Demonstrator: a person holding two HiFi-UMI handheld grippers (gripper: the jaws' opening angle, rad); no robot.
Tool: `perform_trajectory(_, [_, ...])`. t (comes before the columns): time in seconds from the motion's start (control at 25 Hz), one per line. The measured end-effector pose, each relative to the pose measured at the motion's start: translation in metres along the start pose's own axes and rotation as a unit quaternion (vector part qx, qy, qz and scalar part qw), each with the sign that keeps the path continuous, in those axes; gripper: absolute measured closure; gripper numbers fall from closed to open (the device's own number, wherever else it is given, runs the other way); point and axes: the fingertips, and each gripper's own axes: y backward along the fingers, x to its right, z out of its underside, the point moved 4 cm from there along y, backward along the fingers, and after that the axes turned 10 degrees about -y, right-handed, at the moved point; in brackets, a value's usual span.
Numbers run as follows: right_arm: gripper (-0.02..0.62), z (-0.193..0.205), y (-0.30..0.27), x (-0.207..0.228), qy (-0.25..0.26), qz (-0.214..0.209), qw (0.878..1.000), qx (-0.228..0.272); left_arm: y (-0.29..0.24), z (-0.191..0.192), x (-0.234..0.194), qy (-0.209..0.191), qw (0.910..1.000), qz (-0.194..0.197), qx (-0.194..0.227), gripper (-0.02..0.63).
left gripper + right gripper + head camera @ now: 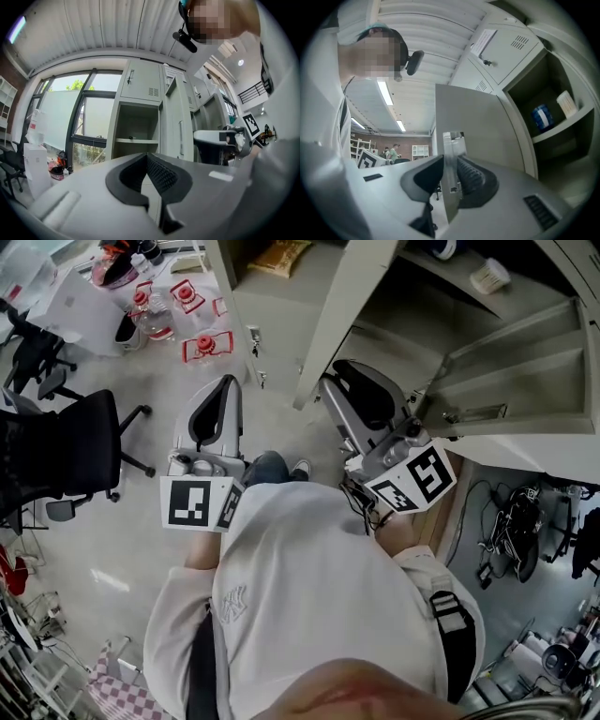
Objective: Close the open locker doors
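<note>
Hanging empty, jaws pressed together, the left gripper [147, 159] is facing an open pale grey metal locker compartment [133, 126]. The right gripper [451, 161] is pinching the edge of the tall pale grey metal locker door [487, 122], which is standing wide open; closing it is seemingly just beginning, calling next for a steady swing shut along its hinge arc

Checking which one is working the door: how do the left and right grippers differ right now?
The right gripper is clamped on the edge of an open locker door; the left gripper holds nothing, its jaws together. The right is up at the lockers; the left is over the floor. Both are grey.
</note>
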Motion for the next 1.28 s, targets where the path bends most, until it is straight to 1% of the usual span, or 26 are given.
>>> perform_trajectory(0.16, [0.528, 0.008, -0.025, -0.004, 0.000, -0.024, 1.000, -0.009, -0.006, 0.004, -0.019, 0.003, 1.0000, -0.005, -0.006, 0.621])
perform_trajectory(0.32, [0.528, 0.016, -0.064, -0.005, 0.011, -0.029, 0.999, -0.018, -0.017, 0.002, -0.046, -0.004, 1.0000, 0.000, 0.005, 0.621])
perform_trajectory(0.44, [0.535, 0.023, -0.097, -0.003, 0.033, -0.010, 0.999, -0.030, -0.025, -0.003, -0.076, -0.008, 1.0000, 0.000, 0.005, 0.621])
perform_trajectory(0.52, [0.552, 0.026, -0.120, 0.002, 0.045, 0.003, 0.998, -0.033, -0.030, -0.006, -0.097, -0.013, 0.9999, -0.001, 0.007, 0.621])
perform_trajectory(0.72, [0.565, 0.031, -0.178, 0.021, 0.057, 0.035, 0.998, -0.022, -0.038, -0.006, -0.140, -0.018, 0.9997, 0.002, 0.014, 0.621])
perform_trajectory(0.8, [0.566, 0.032, -0.200, 0.033, 0.063, 0.050, 0.997, -0.015, -0.042, -0.002, -0.151, -0.016, 0.9998, 0.008, 0.008, 0.621])
perform_trajectory(0.92, [0.569, 0.033, -0.225, 0.052, 0.075, 0.072, 0.994, -0.013, -0.046, 0.002, -0.165, -0.017, 0.9996, 0.008, 0.020, 0.621])
perform_trajectory(1.12, [0.571, 0.030, -0.256, 0.083, 0.101, 0.118, 0.988, -0.012, -0.048, 0.009, -0.174, -0.009, 0.9995, 0.022, 0.020, 0.621])
perform_trajectory(1.28, [0.571, 0.026, -0.271, 0.103, 0.103, 0.143, 0.984, -0.008, -0.046, 0.012, -0.184, -0.007, 0.9997, 0.015, 0.018, 0.621])
